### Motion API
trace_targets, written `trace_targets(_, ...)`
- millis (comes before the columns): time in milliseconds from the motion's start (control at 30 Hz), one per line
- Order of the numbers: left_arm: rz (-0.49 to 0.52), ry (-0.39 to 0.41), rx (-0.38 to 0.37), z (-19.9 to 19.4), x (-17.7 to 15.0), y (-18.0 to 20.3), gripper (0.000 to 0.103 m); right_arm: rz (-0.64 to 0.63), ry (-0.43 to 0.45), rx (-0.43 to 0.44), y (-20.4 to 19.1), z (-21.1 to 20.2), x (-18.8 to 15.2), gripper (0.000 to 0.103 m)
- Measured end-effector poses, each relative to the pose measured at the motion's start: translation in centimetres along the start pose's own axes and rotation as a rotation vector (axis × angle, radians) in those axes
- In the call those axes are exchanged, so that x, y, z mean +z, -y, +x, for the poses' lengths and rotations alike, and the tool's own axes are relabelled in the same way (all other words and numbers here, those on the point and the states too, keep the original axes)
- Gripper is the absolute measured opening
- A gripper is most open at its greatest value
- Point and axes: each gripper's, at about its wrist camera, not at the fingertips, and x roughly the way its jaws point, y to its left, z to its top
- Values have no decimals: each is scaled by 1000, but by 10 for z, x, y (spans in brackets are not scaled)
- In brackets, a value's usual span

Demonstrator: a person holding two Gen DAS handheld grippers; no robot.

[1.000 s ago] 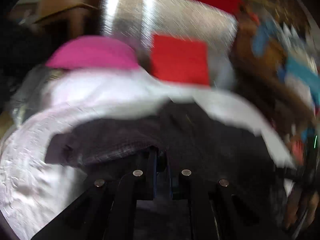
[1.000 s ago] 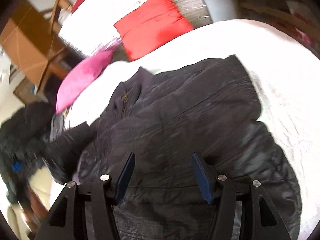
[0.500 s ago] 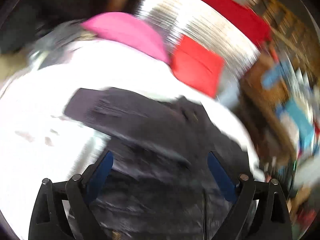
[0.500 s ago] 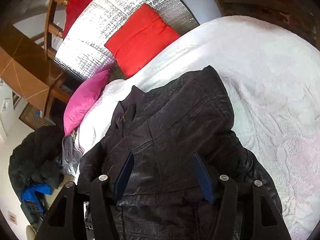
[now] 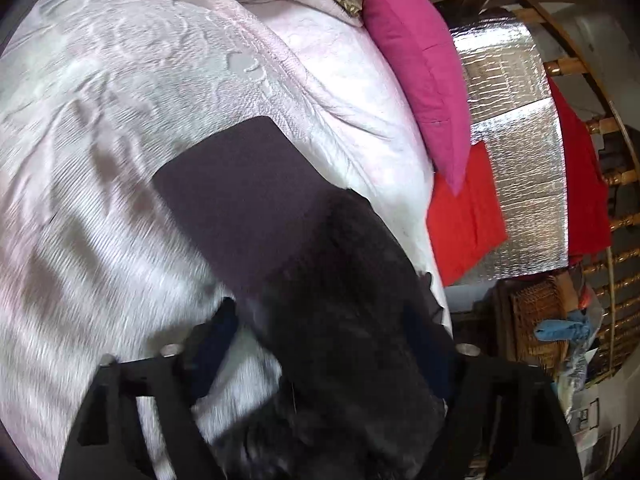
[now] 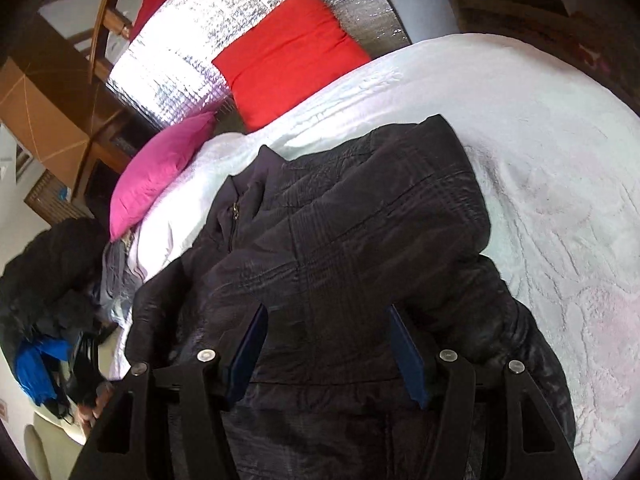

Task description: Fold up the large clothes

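A large black quilted jacket [image 6: 340, 240] lies on the white bed cover [image 6: 560, 160], collar toward the pillows, one side folded over its front. My right gripper [image 6: 326, 316] is open just above the jacket's lower middle, nothing between its blue pads. In the left wrist view the jacket [image 5: 340, 300] shows as a dark blurred mass with a sleeve stretched out over the bed cover [image 5: 120, 120]. My left gripper [image 5: 320, 328] is open, its fingers on either side of the sleeve near the shoulder.
A pink pillow [image 6: 156, 168] and a red cushion [image 6: 288, 56] lie at the head of the bed against a silver foil panel [image 6: 192, 44]. More dark clothes [image 6: 44, 280] are piled beside the bed. Wicker baskets [image 5: 536, 316] stand past its far side.
My left gripper let go of the jacket, opened wide and swung left along the sleeve. My right gripper stayed open and drew back slightly over the jacket.
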Motion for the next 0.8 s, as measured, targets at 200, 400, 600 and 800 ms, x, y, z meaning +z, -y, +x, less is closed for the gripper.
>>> trace_targets(200,91,42,50,-7,6,18,27,-14,32,-19,1,-2,2,65)
trace_targets(400,391,129,52,-49,-28,85,23,41,64,-12,13,-12,6,65)
trace_targets(600,740,64,-49,-58,-136,181,23,86,115,-9,28,-32,9,65)
trace_targets(800,1003,-121,7,-15,-251,225,30,145,156,4,54,-56,15,65)
